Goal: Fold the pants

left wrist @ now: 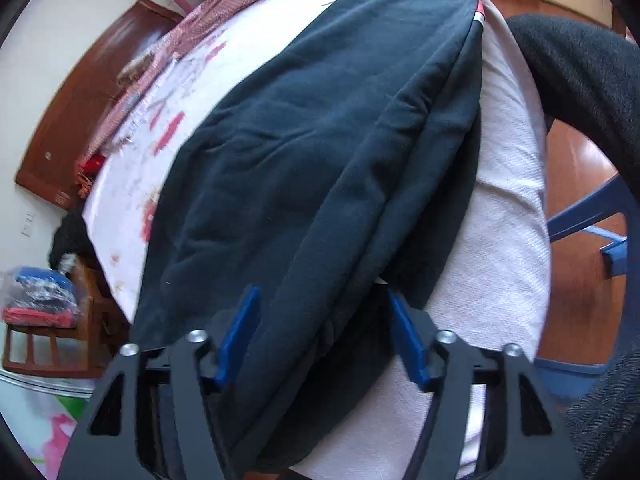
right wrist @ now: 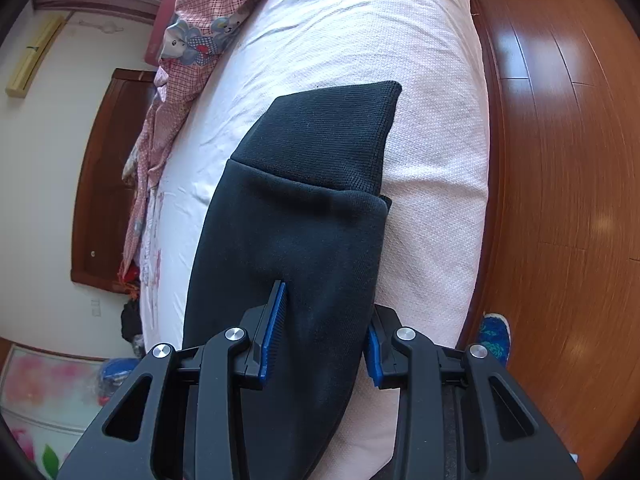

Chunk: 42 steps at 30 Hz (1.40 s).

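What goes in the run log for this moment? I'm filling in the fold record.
stage: gripping to fold | pants: flat on bed | left gripper: straddles pants edge | right gripper: shut on pants near cuff

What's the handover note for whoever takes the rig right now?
Left claw: straddles the dark pants near one end; whether its pads press is unclear.
Right claw: shut on the pants near the ribbed cuffs.
Pants lie lengthwise on the bed, legs stacked.
Done: legs laid one over the other.
Left: secure the left grip, then fold end to end.
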### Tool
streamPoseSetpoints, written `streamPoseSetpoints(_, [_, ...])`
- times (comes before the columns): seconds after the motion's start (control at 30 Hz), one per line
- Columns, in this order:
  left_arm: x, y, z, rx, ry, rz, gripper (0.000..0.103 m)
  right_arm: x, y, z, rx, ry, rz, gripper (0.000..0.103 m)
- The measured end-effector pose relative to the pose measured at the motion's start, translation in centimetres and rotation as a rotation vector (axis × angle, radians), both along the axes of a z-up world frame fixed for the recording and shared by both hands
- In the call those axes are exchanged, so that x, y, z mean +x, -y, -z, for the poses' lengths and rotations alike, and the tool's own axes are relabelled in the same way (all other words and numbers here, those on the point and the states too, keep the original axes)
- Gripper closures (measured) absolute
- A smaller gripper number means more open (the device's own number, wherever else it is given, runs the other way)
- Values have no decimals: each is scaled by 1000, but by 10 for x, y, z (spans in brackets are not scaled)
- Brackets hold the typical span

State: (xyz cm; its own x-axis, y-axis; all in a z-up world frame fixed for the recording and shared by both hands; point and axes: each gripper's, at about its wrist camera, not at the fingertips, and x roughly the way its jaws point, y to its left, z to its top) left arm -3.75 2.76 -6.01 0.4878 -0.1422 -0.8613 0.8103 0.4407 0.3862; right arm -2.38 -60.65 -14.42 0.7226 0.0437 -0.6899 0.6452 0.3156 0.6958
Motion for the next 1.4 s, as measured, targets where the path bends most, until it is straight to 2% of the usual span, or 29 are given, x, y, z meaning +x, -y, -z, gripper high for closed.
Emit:
streamPoseSetpoints(0.03, [-1,-1,-3,-14,-5,-13,79,0,0,0,-1,-3,-3,69])
streamPoseSetpoints(0.07, [-4,-1,-6,-12,0,-19,87,1,1,0,1,-3,-5,69])
streamPoseSetpoints(0.17, [-10,-4,-22,-47,0,-38,95,1,2,1,6,-1,-8,69])
streamPoseSetpoints(0.23, [-17,-7,-29,-42,-2,-30,95,2,2,0,1,-3,-14,69])
streamPoseSetpoints(0.3, [-23,-7,-25,-12,10,-9,95,2,3,1,0,-4,-19,69])
streamPoseSetpoints(0.37, [-19,-7,-10,18,-36,-20,95,2,3,1,-7,-3,-24,69])
streamPoseSetpoints(0.4, [-17,-6,-3,39,-25,-12,94,1,3,1,0,1,-19,69])
streamPoseSetpoints(0.5, [-17,5,7,121,2,-11,84,0,5,3,15,9,-7,69])
streamPoseSetpoints(0.53, [-17,7,2,152,24,-31,61,0,5,3,14,8,-8,69])
streamPoseSetpoints(0.57, [-16,7,-6,163,33,-49,29,1,4,3,11,6,-9,68])
streamPoseSetpoints(0.6, [-16,4,-19,132,25,-46,24,1,4,3,10,5,-10,68])
streamPoseSetpoints(0.7, [-10,-5,-57,35,46,-64,24,-1,4,3,19,17,-8,68])
streamPoseSetpoints(0.77, [11,-10,-72,-28,94,-139,11,-3,5,5,28,32,-3,68])
streamPoseSetpoints(0.87, [55,-9,-77,-94,134,-282,11,-4,2,4,4,47,-9,68])
streamPoseSetpoints(0.93, [91,-6,-74,-196,93,-381,10,-4,-1,0,-37,55,-22,74])
streamPoseSetpoints(0.97, [105,-5,-69,-220,75,-444,10,-5,-2,-3,-45,65,-22,82])
streamPoseSetpoints(1.03, [123,-3,-59,-255,18,-557,10,-5,-5,-12,-72,50,-26,86])
streamPoseSetpoints(1.17, [109,-3,-63,-379,-25,-628,10,5,-14,-39,-177,-12,-77,87])
streamPoseSetpoints(1.3, [90,-9,-76,-431,-35,-651,10,16,-27,-68,-282,-62,-128,87])
streamPoseSetpoints(1.4, [85,-27,-88,-475,-37,-683,10,32,-53,-100,-438,-115,-198,87])
